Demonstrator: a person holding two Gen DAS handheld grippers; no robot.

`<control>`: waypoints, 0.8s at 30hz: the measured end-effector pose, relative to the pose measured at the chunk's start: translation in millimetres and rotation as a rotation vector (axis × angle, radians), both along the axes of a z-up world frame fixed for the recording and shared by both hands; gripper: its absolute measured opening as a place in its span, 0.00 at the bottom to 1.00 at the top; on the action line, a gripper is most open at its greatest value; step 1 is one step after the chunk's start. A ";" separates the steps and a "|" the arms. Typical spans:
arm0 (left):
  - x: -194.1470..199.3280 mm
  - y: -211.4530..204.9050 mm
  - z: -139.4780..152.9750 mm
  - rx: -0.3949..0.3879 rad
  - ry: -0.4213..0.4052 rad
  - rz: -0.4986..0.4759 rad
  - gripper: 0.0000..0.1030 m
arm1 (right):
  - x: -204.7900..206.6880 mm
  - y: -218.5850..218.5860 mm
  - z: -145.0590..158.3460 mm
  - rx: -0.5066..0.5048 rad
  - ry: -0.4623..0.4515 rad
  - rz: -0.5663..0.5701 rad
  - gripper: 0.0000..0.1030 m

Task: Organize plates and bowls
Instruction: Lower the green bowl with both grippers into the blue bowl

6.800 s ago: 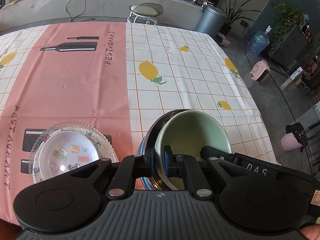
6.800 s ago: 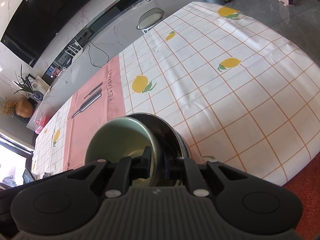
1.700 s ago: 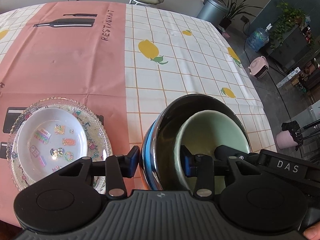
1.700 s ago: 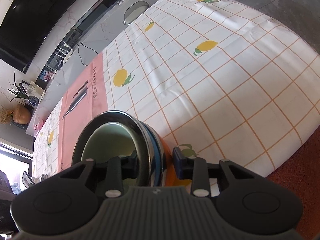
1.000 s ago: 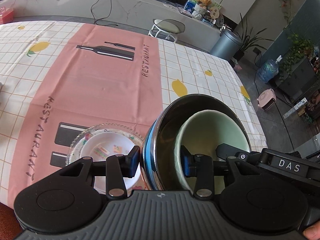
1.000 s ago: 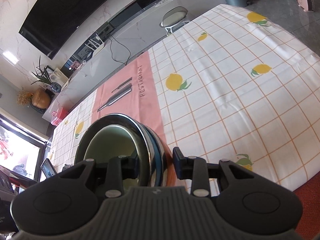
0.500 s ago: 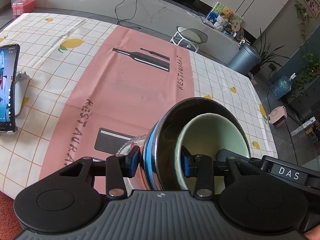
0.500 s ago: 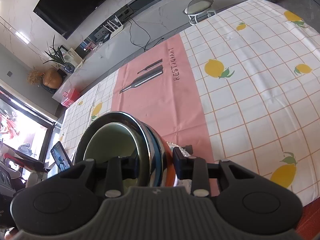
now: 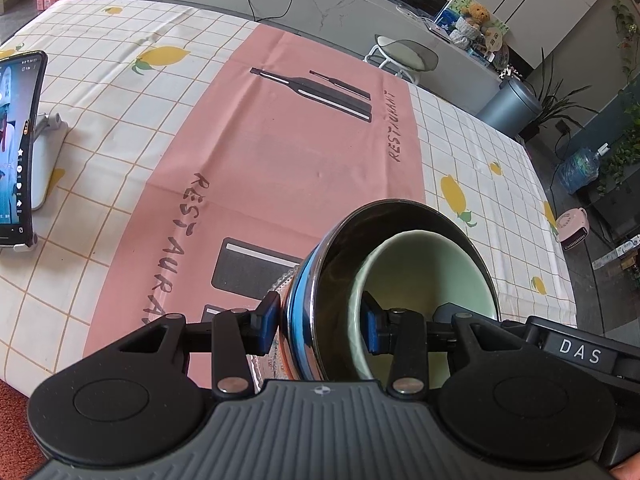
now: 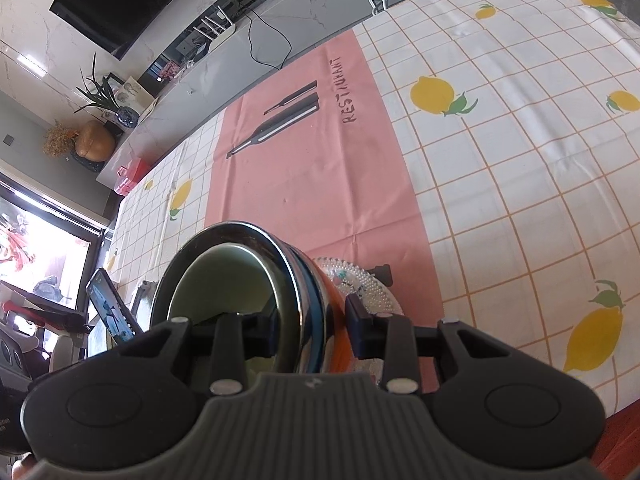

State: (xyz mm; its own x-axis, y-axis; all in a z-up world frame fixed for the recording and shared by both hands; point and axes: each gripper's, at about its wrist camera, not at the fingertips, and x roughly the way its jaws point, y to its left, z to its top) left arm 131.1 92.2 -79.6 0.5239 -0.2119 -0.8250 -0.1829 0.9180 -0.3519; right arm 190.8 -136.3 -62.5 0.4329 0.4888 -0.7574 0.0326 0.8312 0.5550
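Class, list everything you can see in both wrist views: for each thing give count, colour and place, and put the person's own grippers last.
steel bowl: one, silver with blue band, held between both grippers.
green bowl: one, pale green, nested inside the steel bowl.
glass plate: one, clear beaded, on the pink cloth beneath the bowls.
tablecloth: one, pink and lemon check, covering the table.
phone: one, black, propped on a white stand at the table's left.
stool: one, white, beyond the table.
left gripper: black, clamping the steel bowl's wall.
right gripper: black, clamping the opposite wall.
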 end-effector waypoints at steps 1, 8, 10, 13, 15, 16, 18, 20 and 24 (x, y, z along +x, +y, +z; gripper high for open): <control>0.9 0.4 -1.5 0.001 0.002 0.001 0.45 | 0.9 0.7 -2.4 -0.001 0.004 0.001 0.31; 6.4 1.0 -1.7 0.003 -0.018 -0.011 0.43 | 7.5 2.9 -4.4 -0.016 -0.004 0.009 0.31; 5.7 -1.9 -1.2 0.018 -0.023 -0.019 0.43 | 7.9 3.6 -3.7 -0.025 -0.006 0.015 0.31; 3.7 -6.6 -1.8 0.045 -0.022 -0.036 0.43 | 7.4 3.8 -2.9 -0.030 -0.007 0.017 0.32; 3.3 -5.3 -2.9 0.035 -0.022 -0.035 0.43 | 7.3 2.8 -2.8 -0.019 -0.003 0.013 0.35; 3.5 -4.1 -3.4 0.027 -0.020 -0.033 0.43 | 7.9 2.4 -3.3 -0.012 0.000 0.011 0.36; 4.5 -1.4 -4.0 0.009 -0.012 -0.029 0.43 | 7.8 2.5 -2.9 -0.007 0.003 0.008 0.39; 4.5 0.6 -4.6 -0.006 -0.006 -0.022 0.43 | 7.8 3.2 -2.7 -0.007 0.007 0.011 0.41; 1.8 2.1 -3.1 -0.013 0.000 0.002 0.52 | 5.0 2.2 -3.1 0.001 0.021 0.004 0.52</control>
State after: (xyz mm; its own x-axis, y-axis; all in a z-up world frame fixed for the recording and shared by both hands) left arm 132.9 94.2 -82.7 0.5241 -0.2215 -0.8223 -0.1851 0.9129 -0.3638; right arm 195.8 -134.1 -65.6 0.4144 0.4917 -0.7658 0.0409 0.8306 0.5554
